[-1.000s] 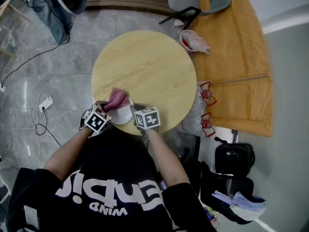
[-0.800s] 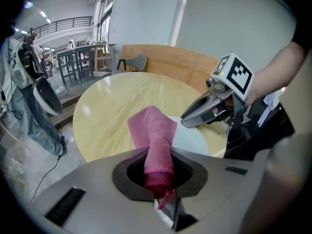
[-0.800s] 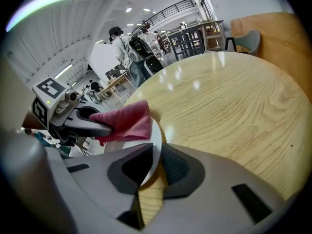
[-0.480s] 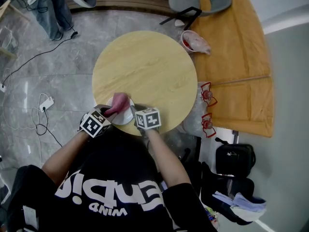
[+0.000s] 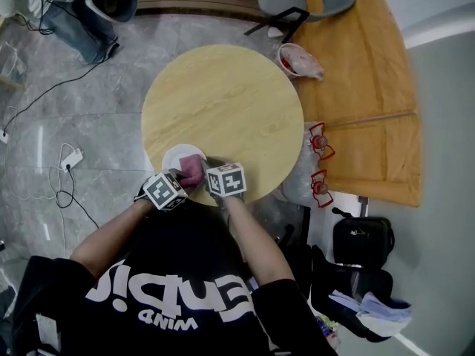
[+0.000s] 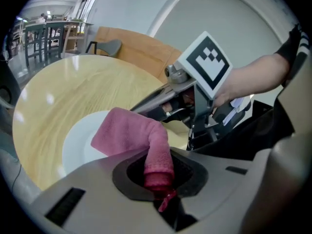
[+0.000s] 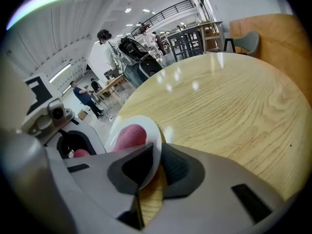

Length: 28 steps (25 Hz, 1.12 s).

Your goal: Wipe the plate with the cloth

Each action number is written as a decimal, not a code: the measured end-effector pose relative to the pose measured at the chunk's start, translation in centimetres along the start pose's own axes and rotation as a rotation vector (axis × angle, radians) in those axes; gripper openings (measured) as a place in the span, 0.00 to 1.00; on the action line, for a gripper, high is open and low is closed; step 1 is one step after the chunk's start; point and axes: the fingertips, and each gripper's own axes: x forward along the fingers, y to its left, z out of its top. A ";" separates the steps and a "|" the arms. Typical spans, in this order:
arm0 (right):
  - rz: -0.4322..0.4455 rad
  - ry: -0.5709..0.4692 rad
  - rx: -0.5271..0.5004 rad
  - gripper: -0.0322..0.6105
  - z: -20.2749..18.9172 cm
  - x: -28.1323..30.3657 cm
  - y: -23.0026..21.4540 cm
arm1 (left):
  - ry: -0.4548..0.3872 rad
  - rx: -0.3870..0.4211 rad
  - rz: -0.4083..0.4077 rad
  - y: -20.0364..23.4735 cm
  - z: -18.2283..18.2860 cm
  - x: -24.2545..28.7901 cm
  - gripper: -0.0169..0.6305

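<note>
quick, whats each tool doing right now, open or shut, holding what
Left tool: shut on the pink cloth.
Right tool: shut on the rim of the white plate.

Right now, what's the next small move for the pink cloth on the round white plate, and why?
Probably push the left gripper away, dragging the pink cloth across the round white plate's bare far half; the right gripper clamps the rim, steadying it.
</note>
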 end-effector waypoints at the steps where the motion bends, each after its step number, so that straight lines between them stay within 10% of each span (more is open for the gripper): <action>1: -0.002 0.001 -0.002 0.16 0.0 0.0 0.0 | 0.010 -0.005 -0.002 0.0 -0.1 0.2 0.10; 28: 0.025 0.016 -0.048 0.16 0.1 0.1 0.1 | -0.050 -0.107 0.215 6.8 -3.1 -3.8 0.10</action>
